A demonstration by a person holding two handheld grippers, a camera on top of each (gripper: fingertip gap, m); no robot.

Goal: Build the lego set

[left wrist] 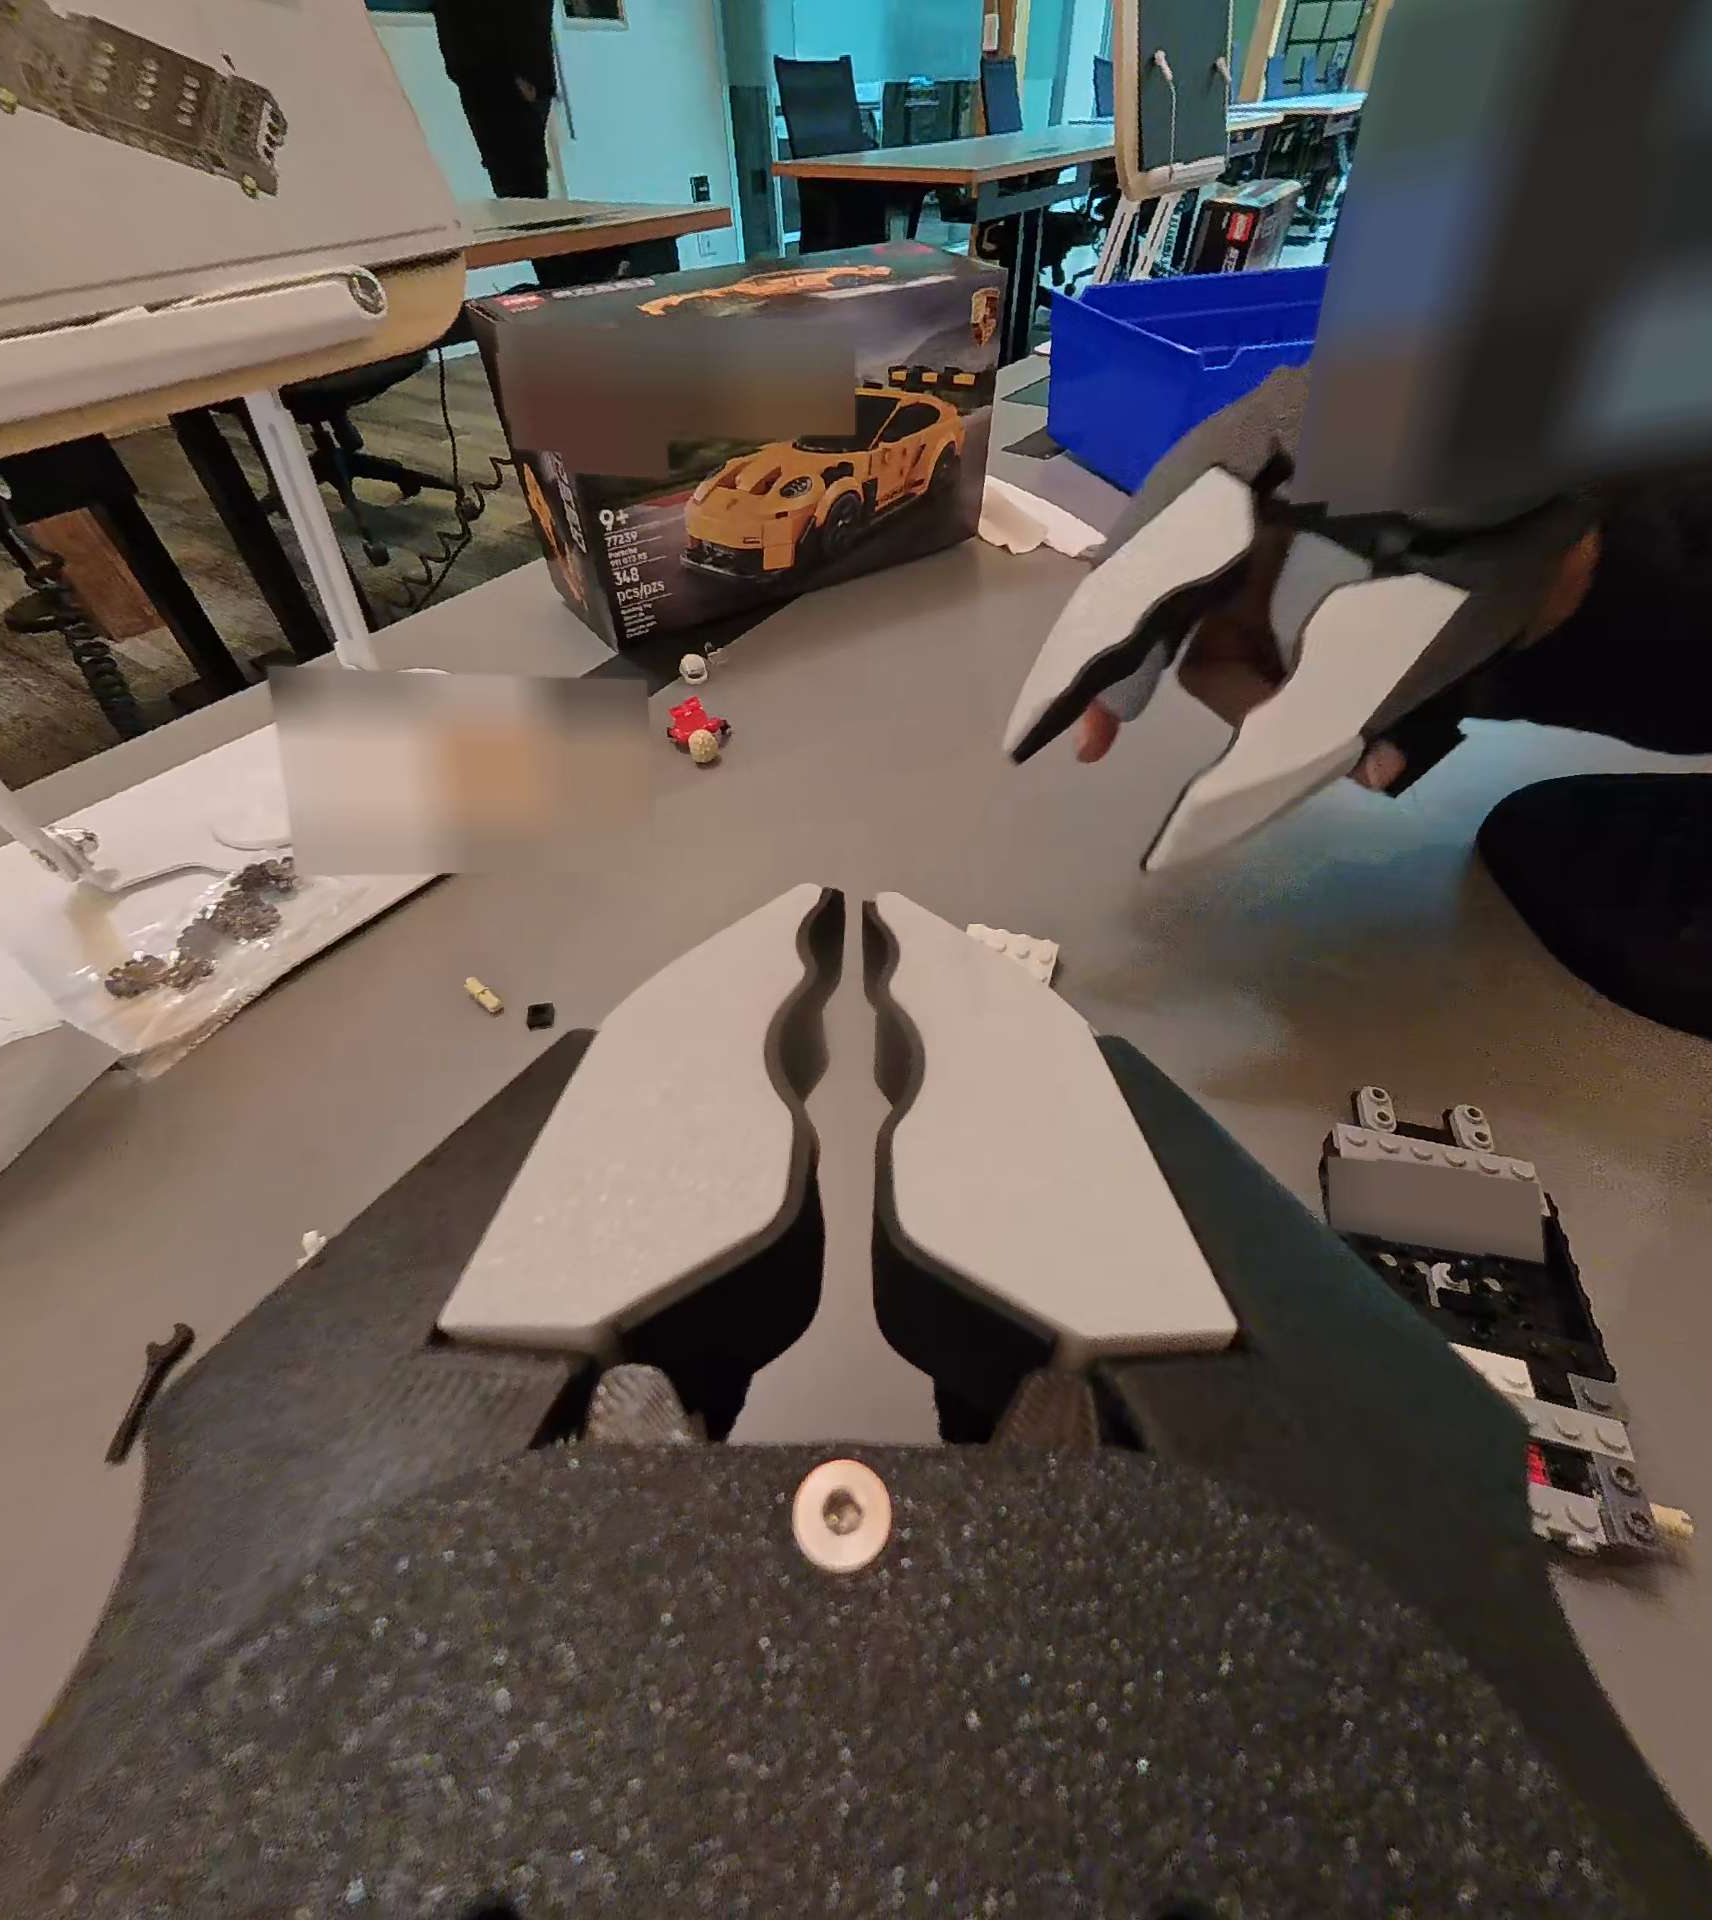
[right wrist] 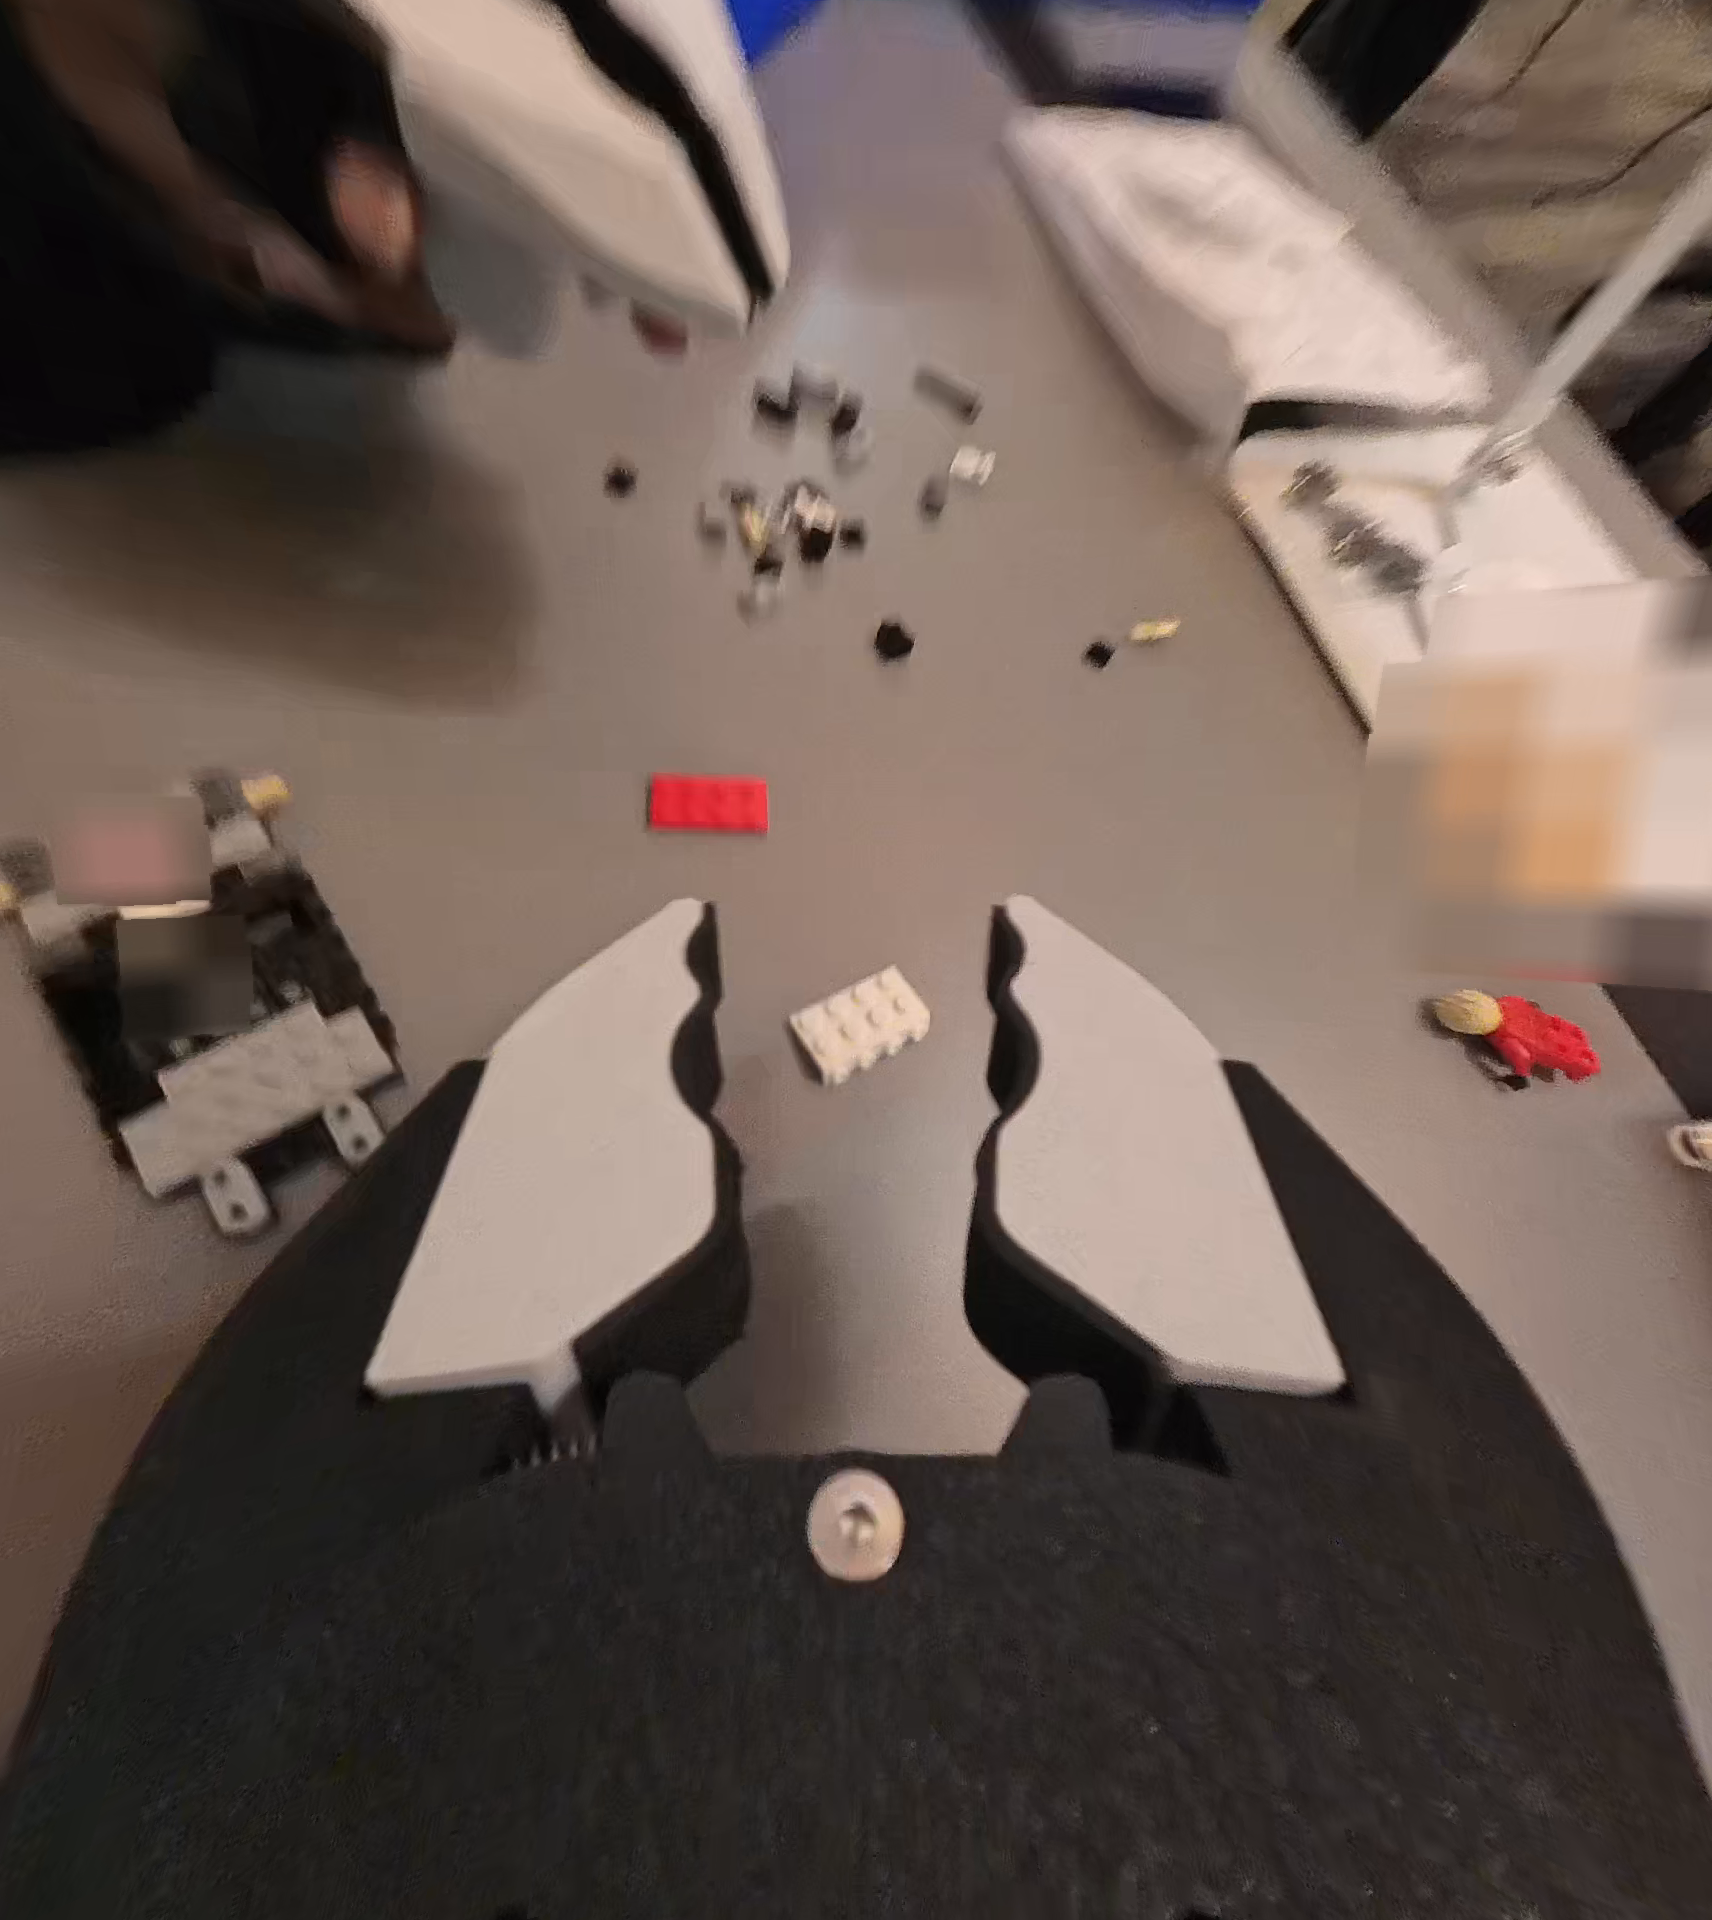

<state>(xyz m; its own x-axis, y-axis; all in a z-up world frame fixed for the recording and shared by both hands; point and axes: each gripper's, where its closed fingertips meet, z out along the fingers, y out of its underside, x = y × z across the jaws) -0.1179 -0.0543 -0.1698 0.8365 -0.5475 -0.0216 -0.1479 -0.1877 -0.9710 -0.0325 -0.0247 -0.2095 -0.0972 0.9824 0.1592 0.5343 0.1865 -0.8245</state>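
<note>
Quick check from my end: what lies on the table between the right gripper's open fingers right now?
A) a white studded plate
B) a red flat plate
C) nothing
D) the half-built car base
A: in the right wrist view the white plate lies on the table between the open fingers of the right gripper, not gripped.

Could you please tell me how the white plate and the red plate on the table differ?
The white plate lies skewed between the open right gripper's fingers; the red plate lies square-on, farther ahead, beyond the fingertips. The white one shows visible studs; blur hides any on the red one. Both lie flat on the grey table, ungripped.
</note>
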